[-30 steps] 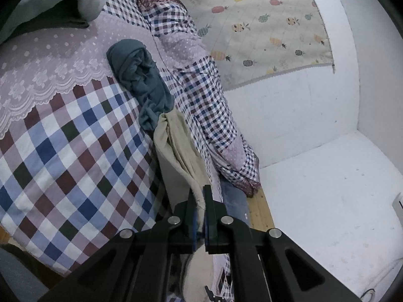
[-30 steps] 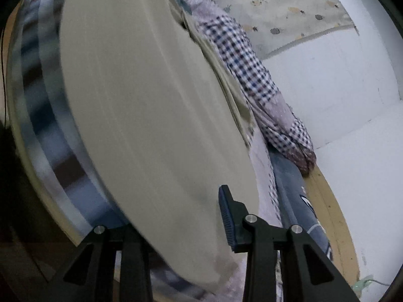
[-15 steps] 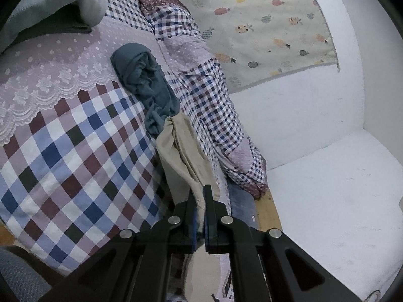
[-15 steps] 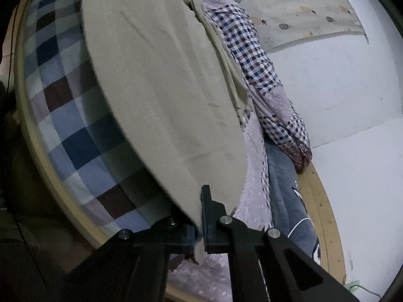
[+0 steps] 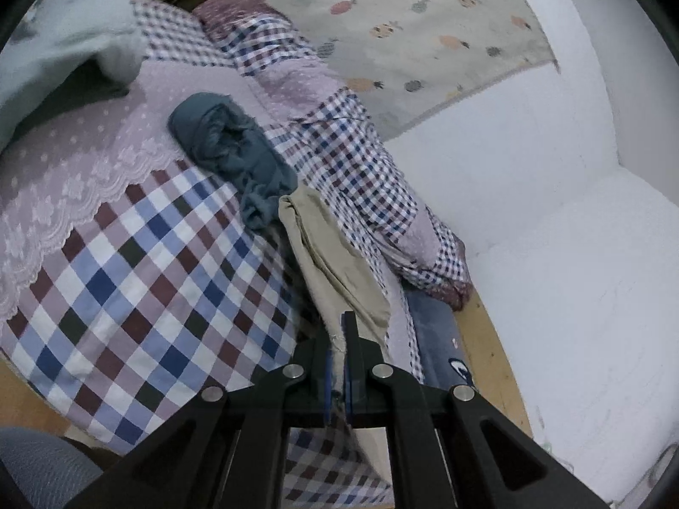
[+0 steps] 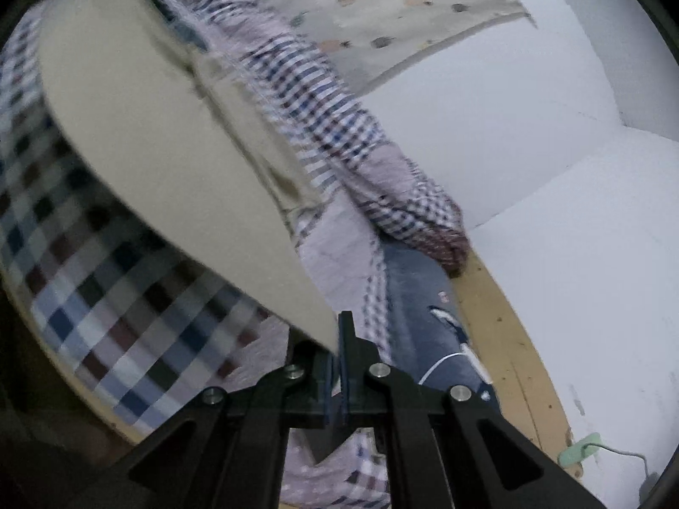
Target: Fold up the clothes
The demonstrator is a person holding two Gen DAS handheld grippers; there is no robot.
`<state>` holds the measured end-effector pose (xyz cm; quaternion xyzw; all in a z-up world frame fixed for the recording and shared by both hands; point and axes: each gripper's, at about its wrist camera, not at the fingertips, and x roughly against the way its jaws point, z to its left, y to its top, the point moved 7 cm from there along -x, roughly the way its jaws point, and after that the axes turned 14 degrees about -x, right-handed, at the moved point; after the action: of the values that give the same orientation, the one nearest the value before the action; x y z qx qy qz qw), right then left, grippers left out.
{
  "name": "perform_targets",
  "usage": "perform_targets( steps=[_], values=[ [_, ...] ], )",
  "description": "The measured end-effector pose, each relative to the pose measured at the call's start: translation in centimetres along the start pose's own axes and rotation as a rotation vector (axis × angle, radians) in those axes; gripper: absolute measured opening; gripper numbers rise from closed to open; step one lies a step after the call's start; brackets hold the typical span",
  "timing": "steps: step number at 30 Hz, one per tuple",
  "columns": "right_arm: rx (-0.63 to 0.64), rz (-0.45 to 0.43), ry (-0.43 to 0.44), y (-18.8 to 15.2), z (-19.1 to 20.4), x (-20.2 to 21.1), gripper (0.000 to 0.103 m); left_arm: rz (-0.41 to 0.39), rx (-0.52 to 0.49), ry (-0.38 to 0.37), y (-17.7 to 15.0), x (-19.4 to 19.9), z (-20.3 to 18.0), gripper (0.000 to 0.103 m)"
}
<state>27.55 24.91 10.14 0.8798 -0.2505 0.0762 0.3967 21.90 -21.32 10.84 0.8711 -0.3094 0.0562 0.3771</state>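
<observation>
At the bottom centre of my left view, the left gripper (image 5: 336, 341) has its jaws clenched on the near edge of the beige garment (image 5: 335, 254); a frayed strip of the cloth shows pinched between the blue pads. From there the garment runs as a narrow, bunched band up toward the middle of the frame, lying on the checked bedspread (image 5: 127, 280). Its far end touches a crumpled dark teal garment (image 5: 231, 157) that sits just above centre, at the border between the checks and the lilac lace panel (image 5: 76, 161) to the left. In the upper left corner a pale, blurred bundle of cloth (image 5: 63, 46) rests on the bed. A rolled checked quilt (image 5: 348, 157) runs diagonally along the right of the bed, and behind it a fruit-print cloth (image 5: 424, 29) hangs on the white wall (image 5: 530, 161).

In my right view, the right gripper (image 6: 335, 348) at bottom centre is also clamped on the beige garment (image 6: 169, 140), holding a corner of it. The cloth spreads from the jaws as a broad flat sheet that fills the upper left of the frame, lifted over the checked bedspread (image 6: 140, 309). To the right of the jaws lies a dark blue fabric (image 6: 420, 309) with a white cable across it, beside the wooden bed edge (image 6: 505, 339). This view is motion-blurred.
</observation>
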Motion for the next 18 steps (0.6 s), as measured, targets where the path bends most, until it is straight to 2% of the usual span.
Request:
perform_targets(
  steps=[3, 11, 18],
  values=[
    [-0.056, -0.023, -0.014, 1.8, -2.5, 1.8, 0.0, -0.002, -0.054, -0.012, 0.4, 1.4, -1.9, 0.002],
    [-0.167, -0.04, -0.026, 4.2, -8.1, 6.5, 0.0, -0.078, -0.148, -0.092, 2.5, 7.3, -7.2, 0.002],
    [-0.248, -0.116, -0.104, 6.2, -12.9, 12.5, 0.0, -0.144, -0.229, -0.189, 3.6, 13.1, -12.3, 0.002]
  ],
)
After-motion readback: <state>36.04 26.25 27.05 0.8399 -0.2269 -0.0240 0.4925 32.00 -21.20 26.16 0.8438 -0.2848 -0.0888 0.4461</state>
